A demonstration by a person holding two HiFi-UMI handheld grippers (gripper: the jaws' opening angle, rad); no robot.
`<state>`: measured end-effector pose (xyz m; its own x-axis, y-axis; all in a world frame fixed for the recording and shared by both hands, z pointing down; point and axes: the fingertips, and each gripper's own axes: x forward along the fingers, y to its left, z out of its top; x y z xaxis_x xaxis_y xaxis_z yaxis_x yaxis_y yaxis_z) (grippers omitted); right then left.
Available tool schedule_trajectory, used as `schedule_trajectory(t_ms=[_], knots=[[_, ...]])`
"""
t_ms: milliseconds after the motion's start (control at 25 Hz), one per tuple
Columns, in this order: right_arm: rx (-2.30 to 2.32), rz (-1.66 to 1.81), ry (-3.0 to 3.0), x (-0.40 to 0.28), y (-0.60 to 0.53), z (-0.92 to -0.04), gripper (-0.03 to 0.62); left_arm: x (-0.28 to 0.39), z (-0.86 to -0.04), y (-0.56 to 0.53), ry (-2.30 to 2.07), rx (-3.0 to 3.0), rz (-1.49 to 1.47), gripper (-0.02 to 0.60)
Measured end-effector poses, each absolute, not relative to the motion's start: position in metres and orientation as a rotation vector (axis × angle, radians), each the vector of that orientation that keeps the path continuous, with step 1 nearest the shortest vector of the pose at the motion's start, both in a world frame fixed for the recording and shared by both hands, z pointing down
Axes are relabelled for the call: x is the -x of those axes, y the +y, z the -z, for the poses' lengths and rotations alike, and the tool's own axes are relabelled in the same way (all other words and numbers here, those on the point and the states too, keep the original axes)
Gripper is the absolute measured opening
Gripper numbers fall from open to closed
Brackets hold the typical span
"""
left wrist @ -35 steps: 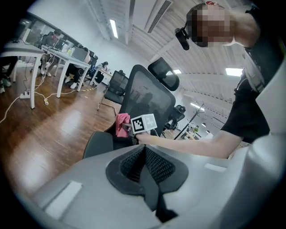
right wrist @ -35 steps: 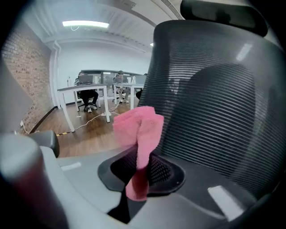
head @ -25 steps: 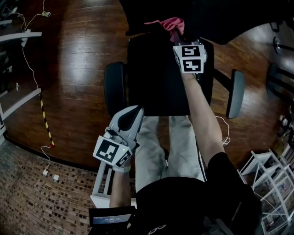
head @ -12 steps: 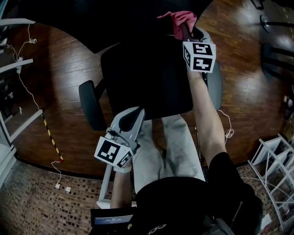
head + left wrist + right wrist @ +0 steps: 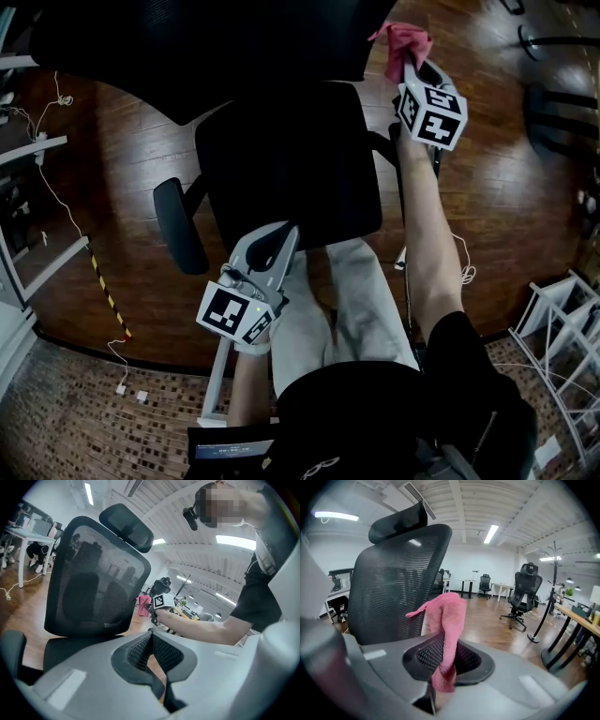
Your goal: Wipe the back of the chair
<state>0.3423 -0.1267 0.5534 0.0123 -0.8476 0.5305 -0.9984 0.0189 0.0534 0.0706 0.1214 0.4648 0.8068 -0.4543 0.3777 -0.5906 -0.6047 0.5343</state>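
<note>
A black mesh office chair stands in front of me; its backrest fills the top of the head view and its seat lies below. My right gripper is raised beside the backrest's right edge, shut on a pink cloth. In the right gripper view the pink cloth hangs from the jaws next to the mesh backrest, with the headrest above. My left gripper hangs low near the seat's front edge, shut with nothing in it; its view shows the backrest and the right gripper holding the cloth.
The chair's armrest sticks out at the left. Wooden floor surrounds the chair, with cables and desk legs at far left. A white rack stands at lower right. Other office chairs and a coat stand stand behind.
The chair has swung round so its backrest now faces me at the top of the view. My right gripper with the cloth moved right and up beside it. The left gripper stayed put.
</note>
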Motion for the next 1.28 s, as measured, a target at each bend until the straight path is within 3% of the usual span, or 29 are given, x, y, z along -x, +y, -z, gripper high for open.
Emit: schedule_trajectory(t_ms=[160, 1280], knots=[[-1.808, -0.484, -1.952, -0.312, -0.136, -0.547, 0.046, -0.059, -0.462, 0.125, -0.800, -2.314, -0.250, -0.009], [-1.119, -0.217, -2.421, 0.115, -0.146, -0.512, 0.044, 0.158, -0.466, 0.155, -1.143, -2.148, -0.113, -0.009]])
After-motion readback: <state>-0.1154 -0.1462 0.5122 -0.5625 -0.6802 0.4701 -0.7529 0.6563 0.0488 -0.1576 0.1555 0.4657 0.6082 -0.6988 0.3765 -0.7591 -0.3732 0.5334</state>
